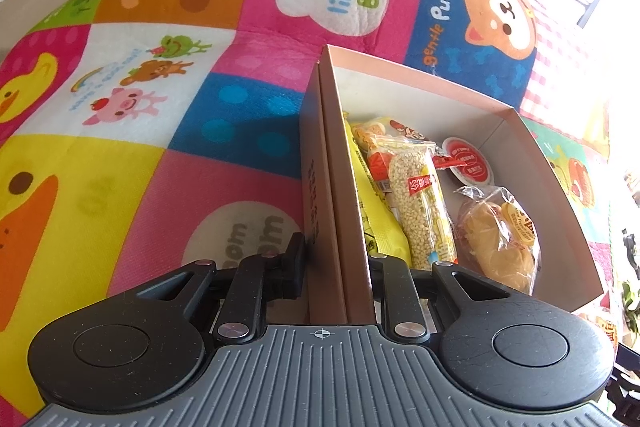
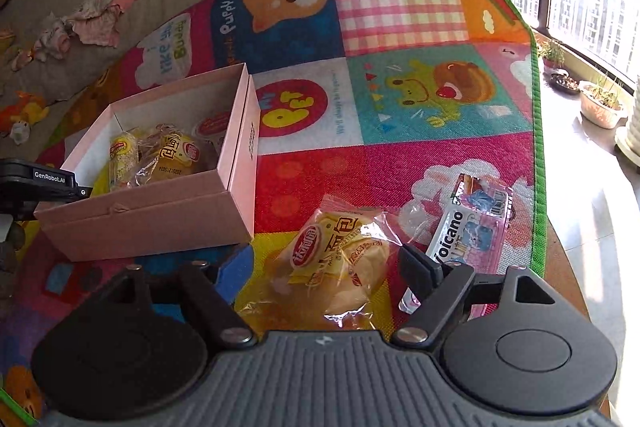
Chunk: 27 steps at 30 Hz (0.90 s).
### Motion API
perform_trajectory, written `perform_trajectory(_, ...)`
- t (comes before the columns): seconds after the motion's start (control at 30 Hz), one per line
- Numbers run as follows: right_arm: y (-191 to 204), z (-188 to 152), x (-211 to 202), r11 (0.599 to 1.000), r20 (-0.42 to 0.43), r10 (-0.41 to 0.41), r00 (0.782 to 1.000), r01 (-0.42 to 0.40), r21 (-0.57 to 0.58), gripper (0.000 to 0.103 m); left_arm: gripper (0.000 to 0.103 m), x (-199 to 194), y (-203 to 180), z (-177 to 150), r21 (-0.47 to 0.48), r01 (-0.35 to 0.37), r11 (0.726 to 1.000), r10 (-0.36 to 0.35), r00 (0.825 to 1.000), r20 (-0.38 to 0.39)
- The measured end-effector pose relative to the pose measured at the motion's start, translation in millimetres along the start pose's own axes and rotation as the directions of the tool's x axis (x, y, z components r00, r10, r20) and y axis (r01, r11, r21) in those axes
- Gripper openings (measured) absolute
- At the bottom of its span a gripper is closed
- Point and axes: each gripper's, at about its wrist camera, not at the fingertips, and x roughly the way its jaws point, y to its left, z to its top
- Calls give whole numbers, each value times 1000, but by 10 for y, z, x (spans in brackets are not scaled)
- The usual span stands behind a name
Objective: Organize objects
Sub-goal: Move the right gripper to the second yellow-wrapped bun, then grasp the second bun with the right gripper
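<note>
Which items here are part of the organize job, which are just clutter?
Job:
- pink cardboard box, clamped at its wall by left gripper
- clear-wrapped yellow bread bun between the open right gripper fingers
- pink Volcano snack packet
- sesame bar packet in box

Lying about:
- orange plush toy
- crumpled pink cloth
- potted plants

Play mat [image 2: 400, 155] showing bright patchwork: pink-white gingham at 12 o'clock, teal frog panel at 2, red dotted block centre. Box [image 2: 160, 223] reading pale pink outside, white inside. Bread packet [image 2: 340, 267] at 6 o'clock showing yellow with a red oval label. Wrapper [image 2: 472, 227] at 4 looking pink and white with blue print, probably; glare washing it out.
</note>
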Motion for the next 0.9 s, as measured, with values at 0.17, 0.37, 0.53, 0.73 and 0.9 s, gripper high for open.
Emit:
perform_trajectory(0.17,193,-53,33,995,-17,6,1000,-7,-104,78,23,-1,1,-1,0,2,1000,-2,1000,1)
perform_trajectory(0.37,192,-195,-50,978,-58,-37,998,25,-208,78,23,9,-13,27,18,6,1000,-6,1000,-11)
perform_trajectory(0.53,118,-214,-227,972,-41,-48,998,37,-233,77,23,6,-12,28,21,7,1000,-7,1000,-8)
perform_trajectory(0.73,223,-14,-166,978,-10,5,1000,-7,-210,80,23,8,-12,18,20,5,1000,-5,1000,-3)
perform_trajectory(0.9,324,146,179,979,-5,-44,999,42,-198,82,23,5,-16,13,30,1,1000,-1,1000,0)
